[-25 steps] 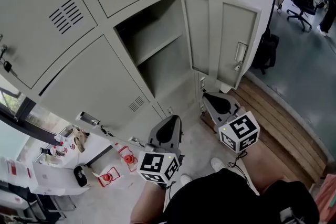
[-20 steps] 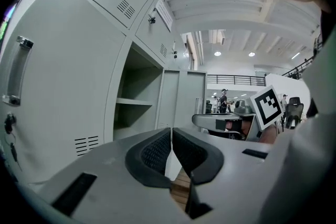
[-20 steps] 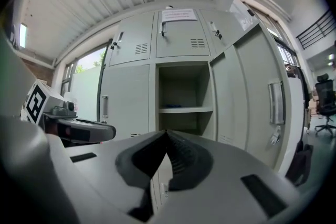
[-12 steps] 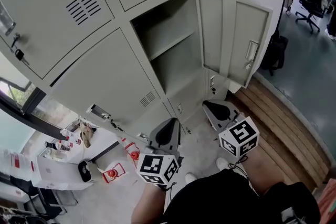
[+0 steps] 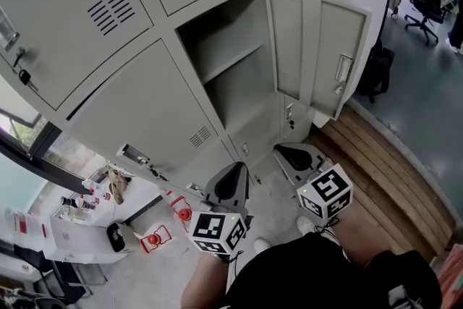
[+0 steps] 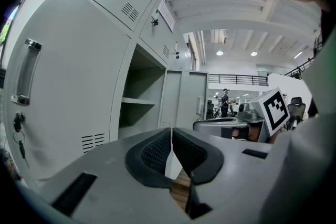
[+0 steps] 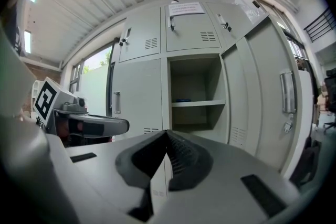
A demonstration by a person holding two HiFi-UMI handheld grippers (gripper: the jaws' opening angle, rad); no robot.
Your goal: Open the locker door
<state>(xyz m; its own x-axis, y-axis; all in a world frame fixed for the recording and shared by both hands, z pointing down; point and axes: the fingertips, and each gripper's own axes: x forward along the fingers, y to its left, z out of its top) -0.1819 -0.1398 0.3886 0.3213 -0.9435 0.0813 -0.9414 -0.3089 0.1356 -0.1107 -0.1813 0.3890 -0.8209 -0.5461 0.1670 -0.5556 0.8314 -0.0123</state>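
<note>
Hanging low, the left tongs [image 5: 231,183] stay clenched on nothing, and the right tongs [image 5: 294,157] too. The locker door [image 5: 323,54] stays wide open, up ahead of the right tongs, untouched. The job looks done.

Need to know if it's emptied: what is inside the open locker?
One shelf divides the open locker. A small blue thing, too small to identify, lies on it. Below looks bare. Parts of the shelf top stay hidden in every view.
</note>
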